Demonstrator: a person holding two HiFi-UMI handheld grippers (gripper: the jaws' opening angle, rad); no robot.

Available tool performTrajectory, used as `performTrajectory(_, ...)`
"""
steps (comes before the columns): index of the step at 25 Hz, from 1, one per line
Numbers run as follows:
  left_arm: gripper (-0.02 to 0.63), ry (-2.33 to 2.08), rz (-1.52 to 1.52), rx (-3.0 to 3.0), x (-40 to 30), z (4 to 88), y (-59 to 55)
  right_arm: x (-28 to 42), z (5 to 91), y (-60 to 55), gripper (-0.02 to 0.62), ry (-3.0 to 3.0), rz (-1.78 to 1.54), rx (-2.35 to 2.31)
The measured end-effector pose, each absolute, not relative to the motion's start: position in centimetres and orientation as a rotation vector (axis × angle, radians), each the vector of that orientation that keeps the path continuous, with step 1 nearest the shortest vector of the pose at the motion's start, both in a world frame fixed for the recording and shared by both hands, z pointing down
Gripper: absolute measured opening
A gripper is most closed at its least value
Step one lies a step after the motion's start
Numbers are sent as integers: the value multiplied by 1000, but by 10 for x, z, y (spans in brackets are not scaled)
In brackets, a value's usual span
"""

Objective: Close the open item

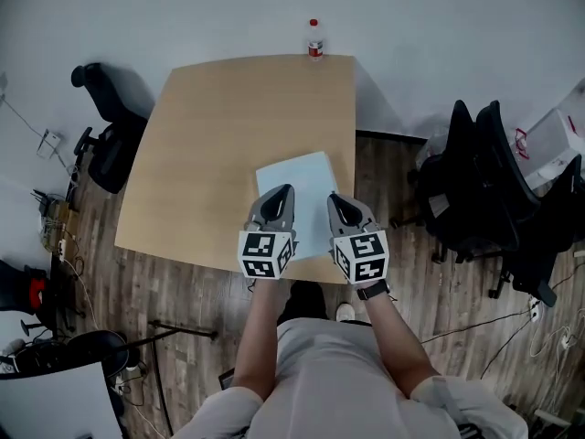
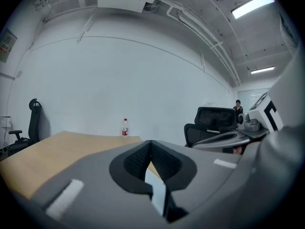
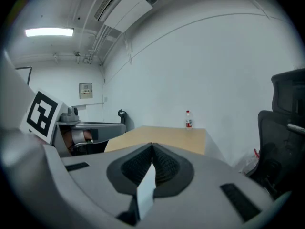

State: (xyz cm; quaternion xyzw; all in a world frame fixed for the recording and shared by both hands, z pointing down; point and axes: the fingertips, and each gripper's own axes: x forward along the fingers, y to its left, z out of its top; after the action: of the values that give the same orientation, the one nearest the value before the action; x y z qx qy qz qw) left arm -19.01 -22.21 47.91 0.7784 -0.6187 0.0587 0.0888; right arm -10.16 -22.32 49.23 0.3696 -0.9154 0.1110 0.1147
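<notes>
Item to close, a pale flat sheet-like thing (image 1: 300,179), lies near-right on worktop (image 1: 219,126), long axis approx near-to-far. Left hand-held gripper (image 1: 281,195) & right hand-held gripper (image 1: 336,201) are over its near end, jaws together, nothing held. Neither clearly nearer.

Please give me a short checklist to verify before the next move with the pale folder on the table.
1. Folder lies flat on the table, near the front edge: ok.
2. Left tongs open for a grasp: not ok, the jaws are together.
3. Right tongs open for a grasp: not ok, the jaws are together.
4. Tongs placed at the folder: ok, the left is over it and the right is at its right edge.
5. Which part of the folder stands open: cannot tell.
6. Bottle out of the way: ok, it stands at the far edge.
</notes>
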Motion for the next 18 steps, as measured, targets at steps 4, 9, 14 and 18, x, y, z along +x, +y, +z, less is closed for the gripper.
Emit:
performTrajectory(4, 9, -1799, 212, 2321, -187, 495, -243, -98, 512, -232, 12, -2644, 355, 1074)
performTrajectory(9, 9, -1724, 275, 2334, -180, 516, -261, -93, 532, -242, 12, -2601, 403, 1079)
performTrajectory(14, 9, -1643, 328, 2323, -172, 544, -276, -89, 557, -250, 12, -2545, 475, 1059)
performTrajectory(18, 9, -1601, 379, 2321, -167, 563, -286, -84, 583, -255, 12, -2478, 532, 1041)
